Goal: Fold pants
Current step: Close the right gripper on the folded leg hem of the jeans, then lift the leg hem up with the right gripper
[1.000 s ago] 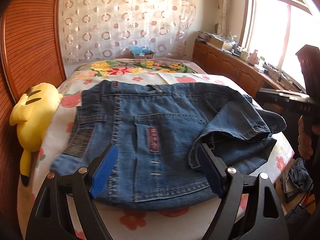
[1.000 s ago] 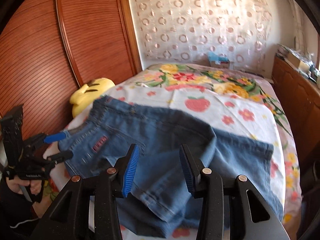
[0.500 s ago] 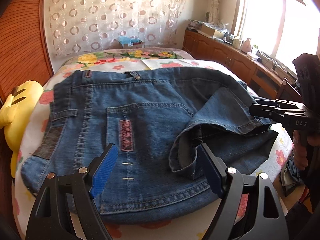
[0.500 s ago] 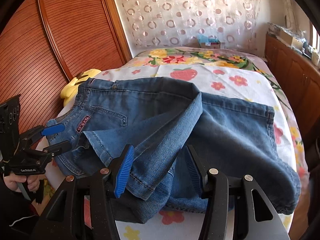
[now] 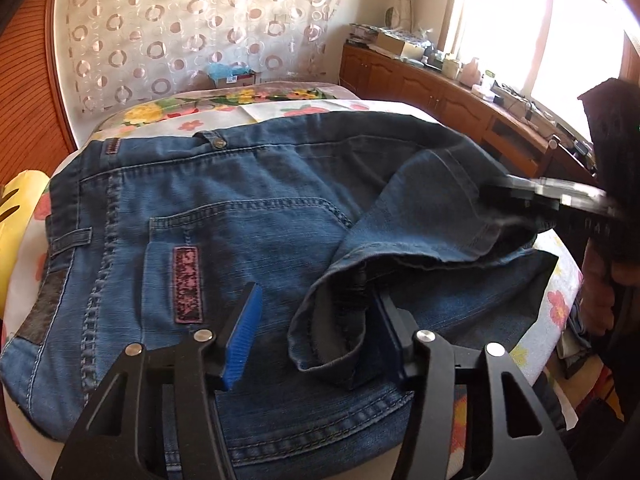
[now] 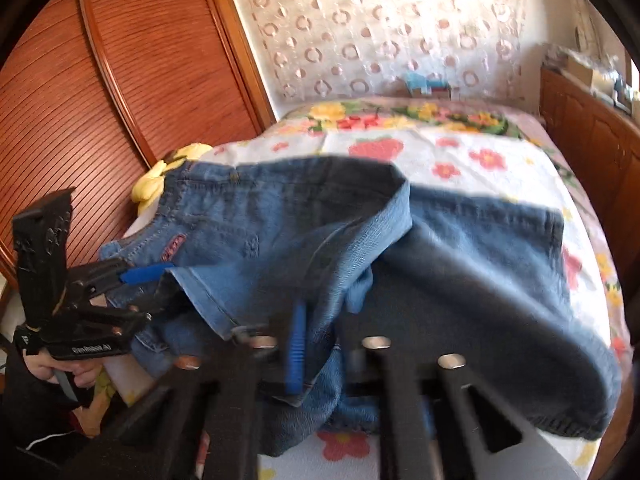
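Blue jeans [image 5: 240,216] lie on a floral bedsheet, back pocket up, with a leg cuff [image 5: 340,328] folded over them. My left gripper [image 5: 316,340] is open, its jaws on either side of the cuff's open end. In the right wrist view the jeans [image 6: 460,272] show partly folded. My right gripper [image 6: 320,356] is blurred, its jaws close together around the leg's denim edge. It also shows in the left wrist view [image 5: 532,196] at the leg's far side. The left gripper appears in the right wrist view [image 6: 140,284].
A yellow plush toy [image 6: 160,176] lies at the bed's left edge by a wooden slatted wall [image 6: 100,100]. A wooden cabinet [image 5: 440,96] with clutter runs under the window on the right. A curtain [image 5: 192,28] hangs behind the bed.
Both grippers have moved in closer to the folded leg. The left jaws now straddle the cuff. The right jaws have narrowed onto the denim edge.
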